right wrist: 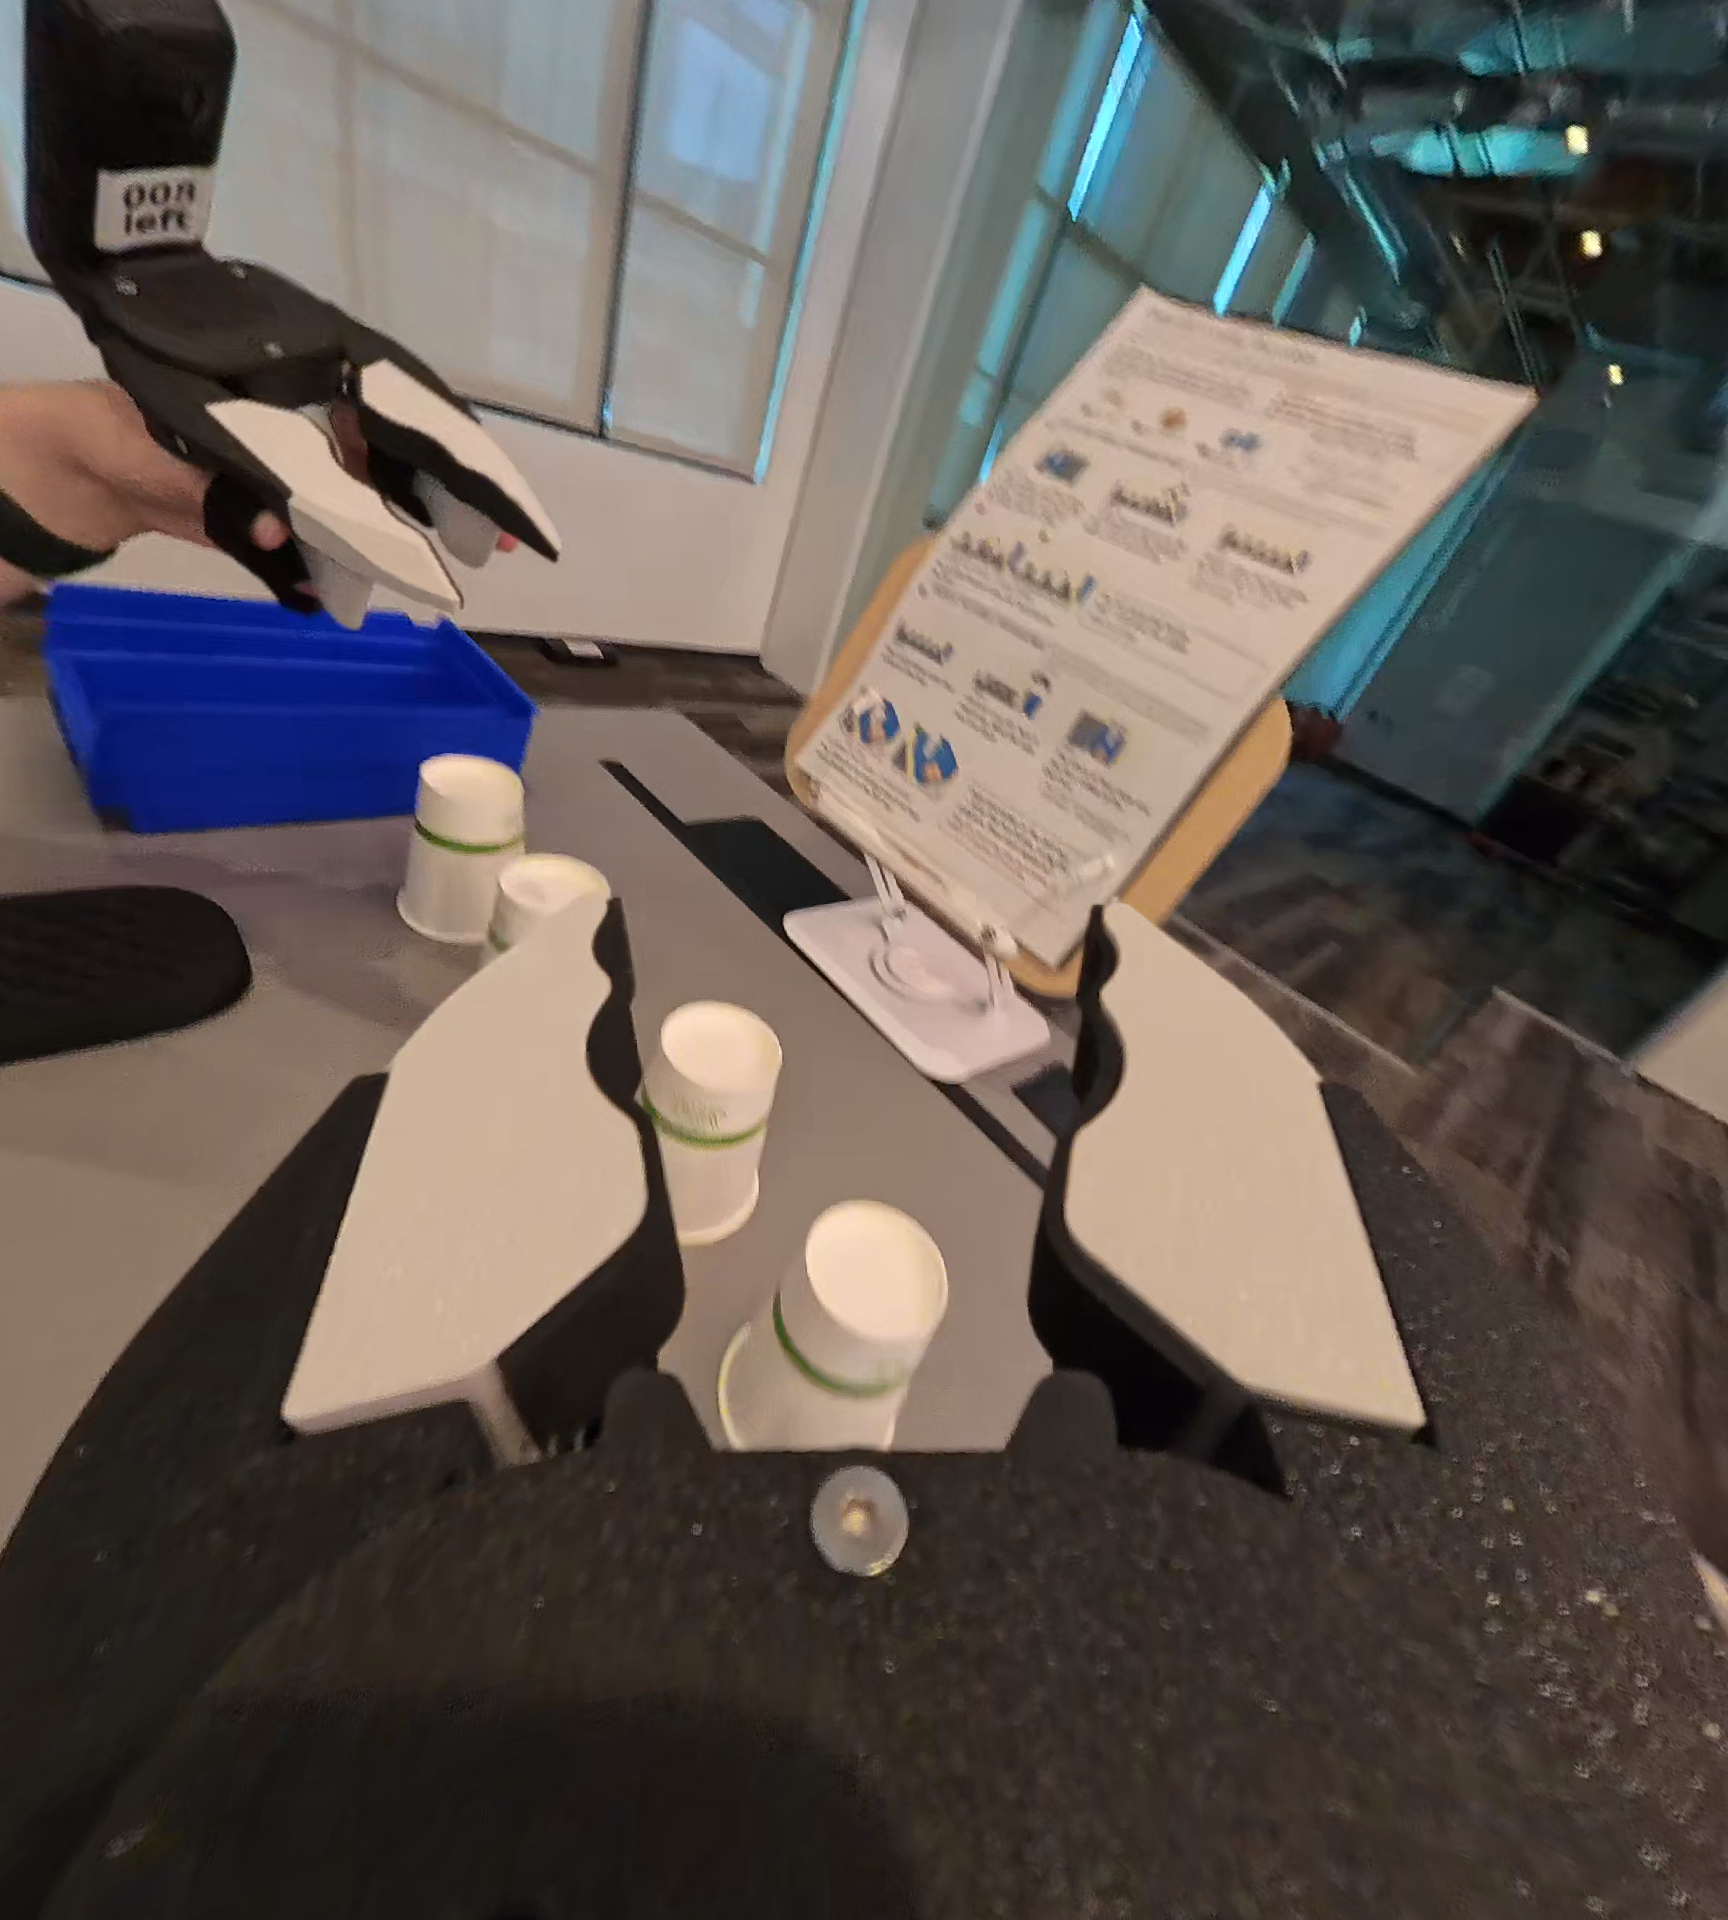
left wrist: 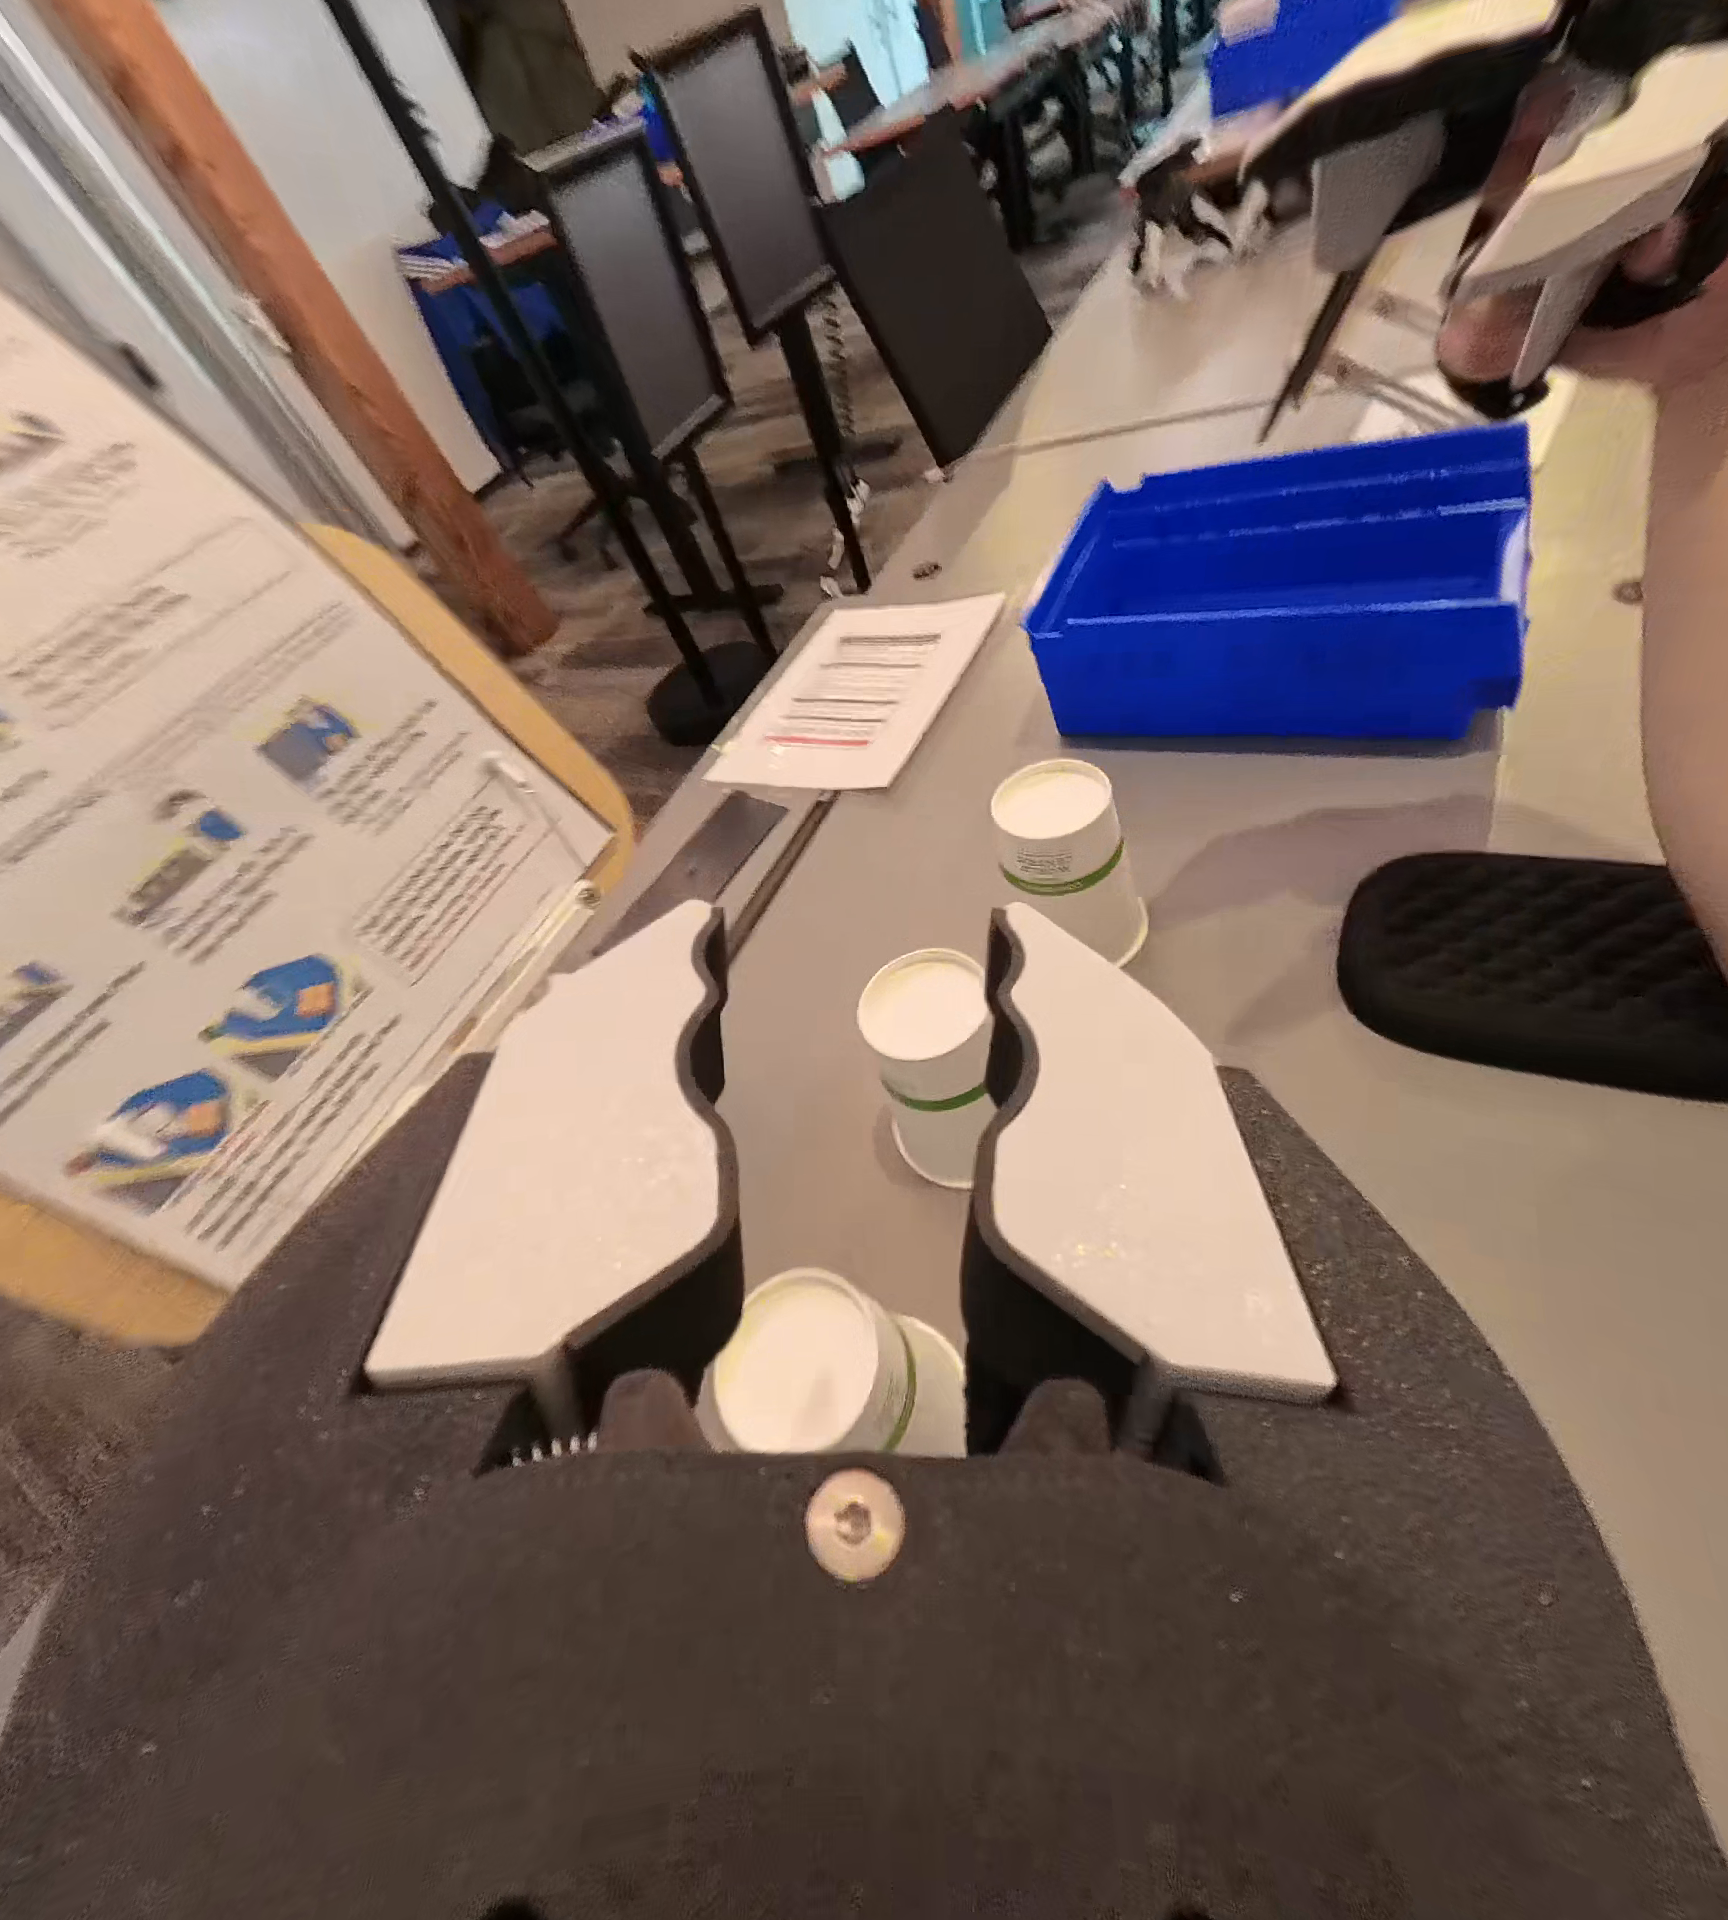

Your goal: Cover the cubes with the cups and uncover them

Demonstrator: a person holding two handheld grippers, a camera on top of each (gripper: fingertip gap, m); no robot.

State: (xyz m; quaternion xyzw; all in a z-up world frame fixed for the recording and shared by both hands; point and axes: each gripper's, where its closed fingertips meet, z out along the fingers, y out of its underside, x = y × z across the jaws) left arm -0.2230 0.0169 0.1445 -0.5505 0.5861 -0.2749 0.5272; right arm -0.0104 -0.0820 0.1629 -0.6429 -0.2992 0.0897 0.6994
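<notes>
Four white paper cups w/ green bands are seen upside down in a rough row on the grey table (right wrist: 91,1226); no cubes are visible, so whether any lie beneath cannot be told. In the right wrist view, the nearest cup (right wrist: 844,1330) and second cup (right wrist: 709,1117) are framed betw. the fingers of the right gripper (right wrist: 855,935), whose jaws are spread wide, nothing held. The third cup (right wrist: 538,894) and far cup (right wrist: 465,842) are set just beside each other, near a blue bin (right wrist: 247,717). The left gripper (left wrist: 855,935) is held above the row, jaws apart, empty. A black pad (right wrist: 49,966) and a document stand (right wrist: 1130,644) are also on the table.
</notes>
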